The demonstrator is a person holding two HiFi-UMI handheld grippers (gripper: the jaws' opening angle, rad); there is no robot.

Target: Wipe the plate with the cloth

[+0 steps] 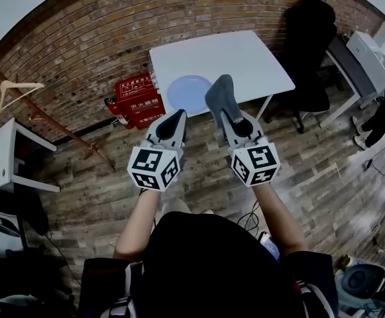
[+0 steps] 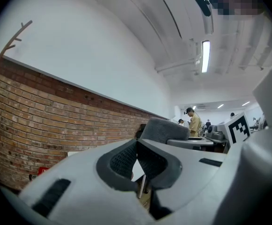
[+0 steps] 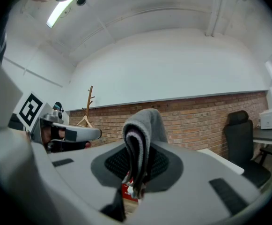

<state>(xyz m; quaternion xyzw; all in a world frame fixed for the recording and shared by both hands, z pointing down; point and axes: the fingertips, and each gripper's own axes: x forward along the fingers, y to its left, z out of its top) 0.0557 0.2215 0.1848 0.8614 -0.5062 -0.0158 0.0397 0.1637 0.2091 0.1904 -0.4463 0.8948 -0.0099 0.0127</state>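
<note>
A pale blue plate [image 1: 187, 93] lies near the front edge of the white table [image 1: 245, 58]. My right gripper [image 1: 228, 116] is shut on a folded grey cloth [image 1: 220, 98], which sticks up past its tips over the table's front edge, just right of the plate. The right gripper view shows the cloth [image 3: 140, 135] pinched between the jaws. My left gripper [image 1: 177, 118] is shut and holds nothing; its tips hover just short of the plate's near rim. The left gripper view shows its pads [image 2: 126, 159] meeting with nothing between them, the cloth [image 2: 166, 129] beyond.
A red crate [image 1: 138, 101] stands on the wooden floor left of the table, against the brick wall. A black office chair [image 1: 309, 52] is at the table's right. A wooden coat rack [image 1: 20, 88] and a small white table [image 1: 3, 154] are at left.
</note>
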